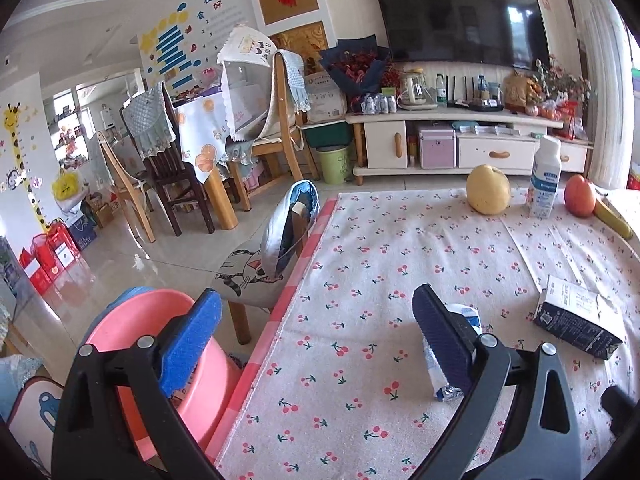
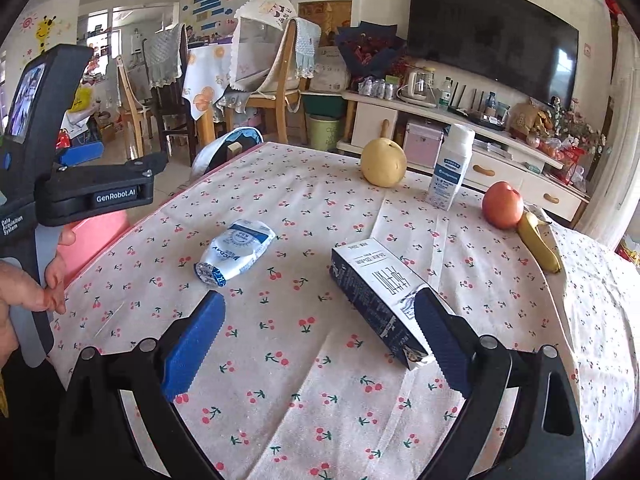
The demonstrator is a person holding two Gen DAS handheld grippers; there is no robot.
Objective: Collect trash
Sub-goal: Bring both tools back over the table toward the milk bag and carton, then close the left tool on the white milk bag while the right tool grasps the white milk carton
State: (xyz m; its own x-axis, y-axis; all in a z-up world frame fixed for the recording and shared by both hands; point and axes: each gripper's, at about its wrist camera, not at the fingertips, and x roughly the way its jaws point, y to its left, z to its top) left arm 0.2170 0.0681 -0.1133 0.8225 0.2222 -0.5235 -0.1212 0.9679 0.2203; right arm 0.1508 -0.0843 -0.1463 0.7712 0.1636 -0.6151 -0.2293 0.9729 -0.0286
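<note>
Two light, crushable pieces are lying near the pear: a soft pouch, best pinched mid-body, and a stiffer carton, across its narrow sides. Both grippers' fingers are standing spread, pinching nothing.

Living room, daylit from the right. Pale tiled floor, glossy. Dark TV on the wall above a white cabinet. Wooden chairs around a clothed dining table. Stickers on the left wall.
</note>
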